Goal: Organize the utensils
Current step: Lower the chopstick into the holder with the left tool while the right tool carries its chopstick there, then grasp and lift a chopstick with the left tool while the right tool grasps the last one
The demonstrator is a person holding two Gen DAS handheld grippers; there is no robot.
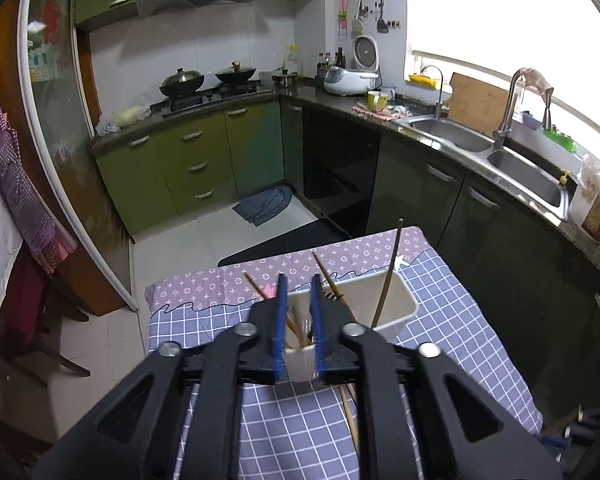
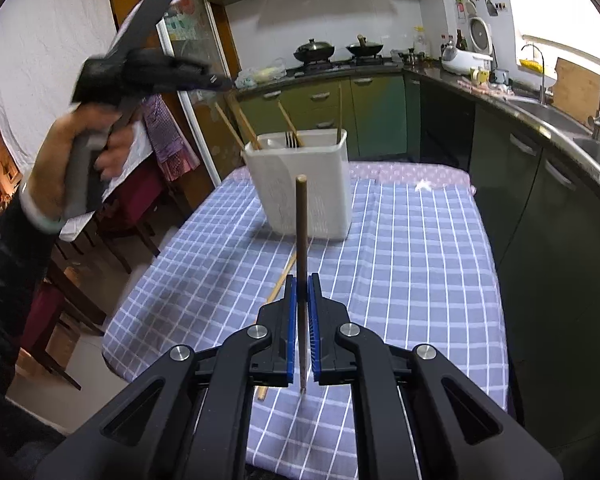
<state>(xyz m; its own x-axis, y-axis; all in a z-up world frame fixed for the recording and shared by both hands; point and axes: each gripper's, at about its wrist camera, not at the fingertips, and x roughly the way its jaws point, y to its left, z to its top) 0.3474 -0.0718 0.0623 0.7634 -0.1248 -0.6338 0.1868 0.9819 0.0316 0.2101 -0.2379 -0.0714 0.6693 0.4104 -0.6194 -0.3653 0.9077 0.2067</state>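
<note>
The right tongs [image 2: 302, 280] are clamped on a dark-handled utensil [image 2: 301, 216] standing upright, well short of the white holder [image 2: 304, 188] on the bench [image 2: 400, 264]. The grip is thin, so the utensil could pivot or slip on the way over. Above the holder, the left tongs [image 1: 299, 280] stand slightly apart and empty; they could knock the chopsticks [image 1: 388, 268] leaning inside, or tip the holder. One loose chopstick [image 2: 281, 280] lies on the bench short of the holder.

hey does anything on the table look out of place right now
Yes: one chopstick lies loose on the checked cloth instead of standing in the white holder. The right gripper holds another chopstick upright.
</note>
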